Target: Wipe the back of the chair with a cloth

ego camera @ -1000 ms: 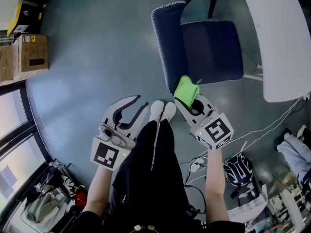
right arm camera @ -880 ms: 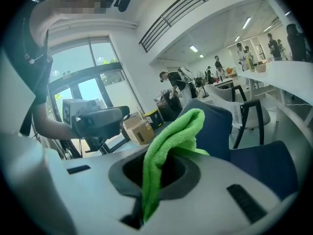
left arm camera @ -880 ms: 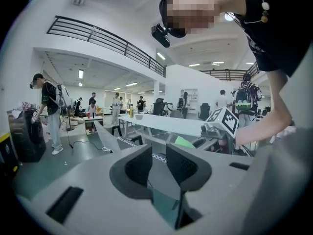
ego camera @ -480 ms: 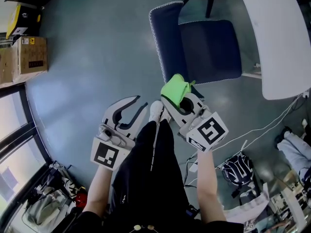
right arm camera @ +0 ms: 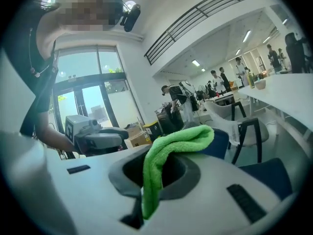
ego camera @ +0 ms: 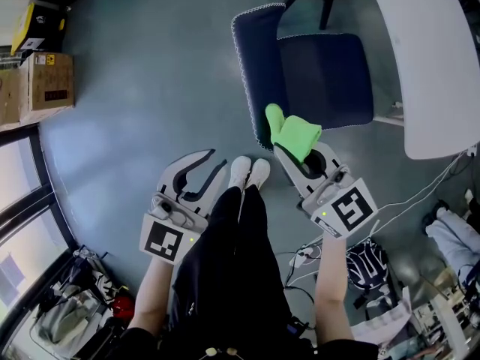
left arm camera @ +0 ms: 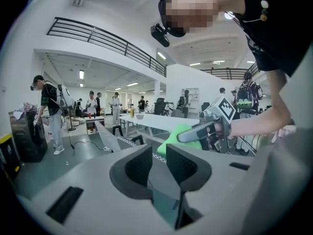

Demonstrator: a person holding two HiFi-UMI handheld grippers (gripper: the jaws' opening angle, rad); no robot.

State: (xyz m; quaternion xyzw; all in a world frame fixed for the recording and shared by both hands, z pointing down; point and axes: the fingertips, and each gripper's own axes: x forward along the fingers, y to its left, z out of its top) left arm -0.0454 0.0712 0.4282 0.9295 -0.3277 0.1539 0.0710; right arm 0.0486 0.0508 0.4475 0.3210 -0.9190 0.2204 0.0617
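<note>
One claw, the right gripper (ego camera: 294, 151), is clamping the green cloth (ego camera: 295, 132) beside the chair back (ego camera: 252, 66) (left gripper (ego camera: 217, 158) is gaping, empty); press flat, stroke evenly.

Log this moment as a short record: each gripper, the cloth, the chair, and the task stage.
left gripper: open, nothing between its jaws, away from the chair
right gripper: shut on the green cloth
cloth position: at the near end of the chair back; contact not certain
chair: dark blue, standing next to a white table
task stage: cloth at the back; whether it is wiping cannot be told
</note>
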